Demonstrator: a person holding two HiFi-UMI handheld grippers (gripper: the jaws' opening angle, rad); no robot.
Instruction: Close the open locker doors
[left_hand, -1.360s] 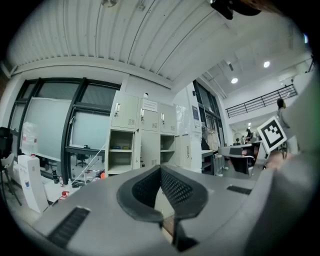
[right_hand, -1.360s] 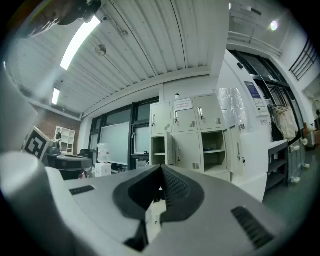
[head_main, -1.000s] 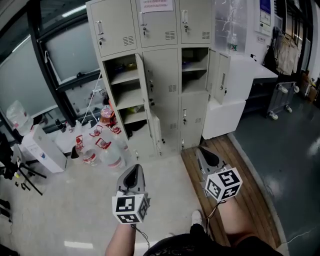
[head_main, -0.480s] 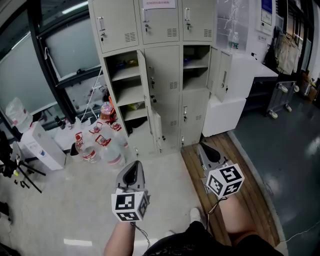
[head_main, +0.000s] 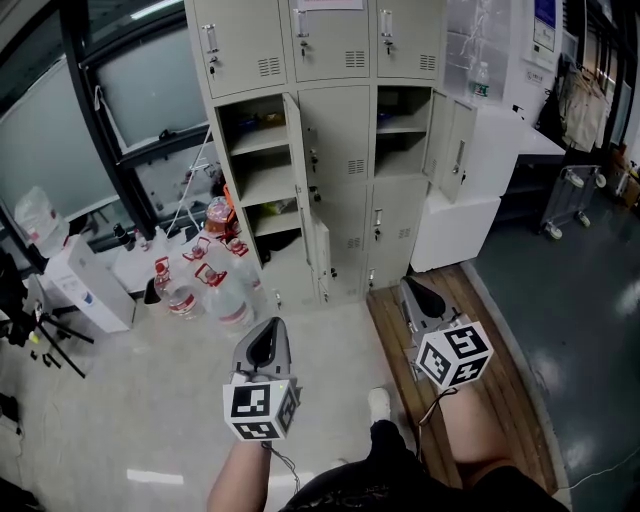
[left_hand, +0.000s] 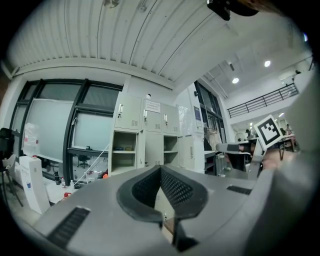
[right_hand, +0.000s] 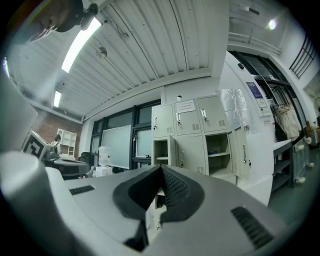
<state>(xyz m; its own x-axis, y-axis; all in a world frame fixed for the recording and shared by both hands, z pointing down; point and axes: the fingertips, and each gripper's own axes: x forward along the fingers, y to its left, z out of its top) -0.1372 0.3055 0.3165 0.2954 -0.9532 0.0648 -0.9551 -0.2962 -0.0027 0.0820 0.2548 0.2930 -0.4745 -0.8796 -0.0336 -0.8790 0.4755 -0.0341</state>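
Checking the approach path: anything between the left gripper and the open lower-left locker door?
Head view: only bare floor between left gripper and that door; water bottles stand left of it.

Head view: looks steeply down from above, lockers well ahead. Both gripper views: low, level, facing those same lockers from a distance.

We find bare floor directly before the locker. Left of the locker, water bottles block passage; its open doors project outward toward us.
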